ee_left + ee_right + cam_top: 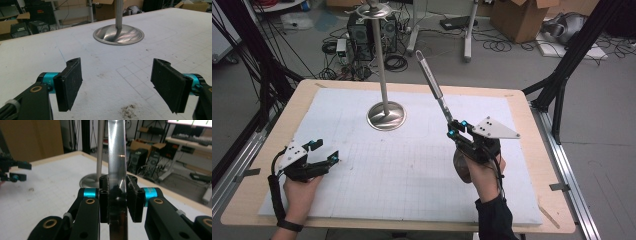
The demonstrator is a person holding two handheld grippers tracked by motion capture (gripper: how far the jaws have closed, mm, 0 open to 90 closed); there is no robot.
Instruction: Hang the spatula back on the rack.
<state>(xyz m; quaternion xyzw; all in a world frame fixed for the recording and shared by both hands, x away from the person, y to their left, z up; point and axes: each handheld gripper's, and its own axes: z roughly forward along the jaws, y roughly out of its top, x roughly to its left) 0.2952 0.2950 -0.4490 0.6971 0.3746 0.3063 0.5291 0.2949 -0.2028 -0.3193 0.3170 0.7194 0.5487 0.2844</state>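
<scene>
**Right hand-held gripper gripping a long metal utensil by its handle above the desk**

At the left of the high view, the left hand-held gripper (323, 152) is lying low over the white mat (362, 175), a hand (299, 192) holding it from below. Its jaws are standing wide apart with nothing between them; in the left gripper view the two black pads (71, 82) are framing bare mat and a small smudge of dirt (128, 111).

Near the middle, a steel stand (386, 116) is resting on its round base on the mat, its thin pole rising to a top piece that is partly cut off at the upper edge of the high view.

Further right, the right hand-held gripper (453, 129) is clenching a long shiny metal utensil (433, 85), which is slanting up and away toward the stand's pole without touching it. In the right gripper view the pads (132, 200) are pressing on the flat handle (117, 165) from both sides. The utensil's lower end is sitting behind the gripper and the hand (477, 172); it is possibly a brownish, rounded head, but that is hard to make out.
</scene>
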